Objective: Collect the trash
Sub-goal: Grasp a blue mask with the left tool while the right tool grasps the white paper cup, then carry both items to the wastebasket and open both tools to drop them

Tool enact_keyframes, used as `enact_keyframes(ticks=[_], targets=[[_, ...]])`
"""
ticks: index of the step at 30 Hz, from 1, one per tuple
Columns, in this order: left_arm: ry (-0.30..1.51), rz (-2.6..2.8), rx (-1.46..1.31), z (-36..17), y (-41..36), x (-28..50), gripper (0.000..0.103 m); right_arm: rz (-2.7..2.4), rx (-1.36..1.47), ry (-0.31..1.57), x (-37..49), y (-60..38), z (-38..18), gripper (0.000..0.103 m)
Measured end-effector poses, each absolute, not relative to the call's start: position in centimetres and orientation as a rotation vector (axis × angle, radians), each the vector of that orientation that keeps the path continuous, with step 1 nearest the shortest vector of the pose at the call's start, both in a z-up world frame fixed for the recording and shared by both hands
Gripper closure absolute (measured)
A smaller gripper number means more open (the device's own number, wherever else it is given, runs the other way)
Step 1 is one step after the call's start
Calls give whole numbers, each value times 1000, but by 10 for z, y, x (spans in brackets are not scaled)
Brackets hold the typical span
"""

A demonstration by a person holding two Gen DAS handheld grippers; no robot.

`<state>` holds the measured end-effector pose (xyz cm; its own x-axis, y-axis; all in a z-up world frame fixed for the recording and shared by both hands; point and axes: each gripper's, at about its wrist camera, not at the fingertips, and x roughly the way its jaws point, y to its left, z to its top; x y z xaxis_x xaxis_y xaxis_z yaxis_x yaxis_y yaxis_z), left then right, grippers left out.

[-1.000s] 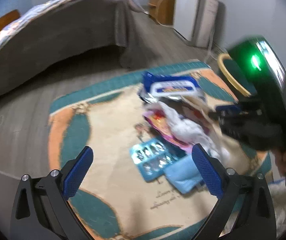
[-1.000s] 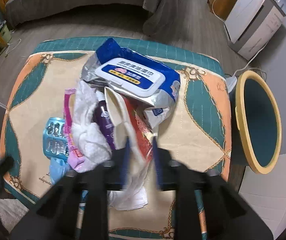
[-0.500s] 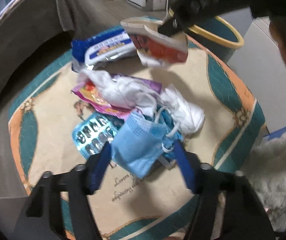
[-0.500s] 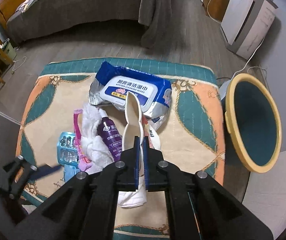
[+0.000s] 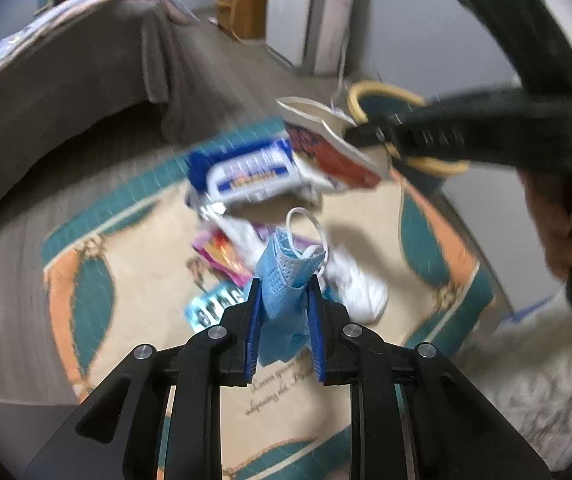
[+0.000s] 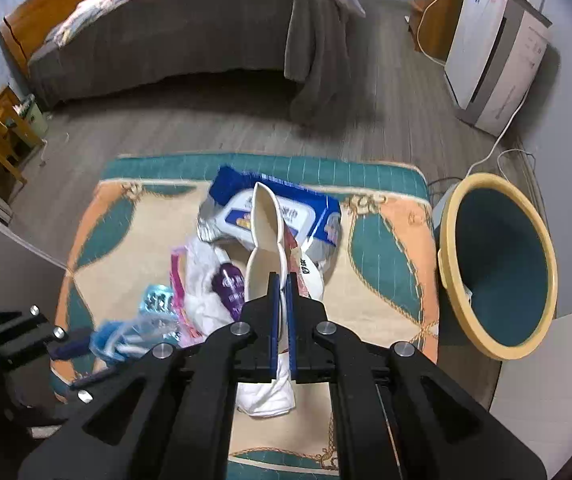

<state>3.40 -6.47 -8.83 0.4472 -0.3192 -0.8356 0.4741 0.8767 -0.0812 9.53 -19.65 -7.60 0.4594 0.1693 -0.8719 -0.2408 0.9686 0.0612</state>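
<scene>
Item: my left gripper (image 5: 284, 292), clenched on a blue mask (image 5: 286, 276), lifted above the rug (image 5: 133, 240). Item: my right gripper (image 6: 281, 284), clamped on a crushed cup (image 6: 263, 236), held over the litter near the bin (image 6: 498, 264).

Left tool (image 5: 283, 292) pinched shut around a load, right tool (image 6: 281, 280) likewise clamped, both raised

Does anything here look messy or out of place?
Yes. Litter lies heaped on the rug: a wet-wipes pack, white tissues and a blister pack. The bin beside the rug leans over, not upright.
</scene>
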Motion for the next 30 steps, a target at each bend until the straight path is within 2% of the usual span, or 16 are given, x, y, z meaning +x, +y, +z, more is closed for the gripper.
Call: enact_keyframes(ticks=[17, 30], targets=[[807, -209, 13, -38, 7, 59, 80, 273, -23, 959, 90, -206, -35, 100], [822, -189, 3, -49, -1, 61, 80, 244, -77, 941, 92, -207, -36, 100]])
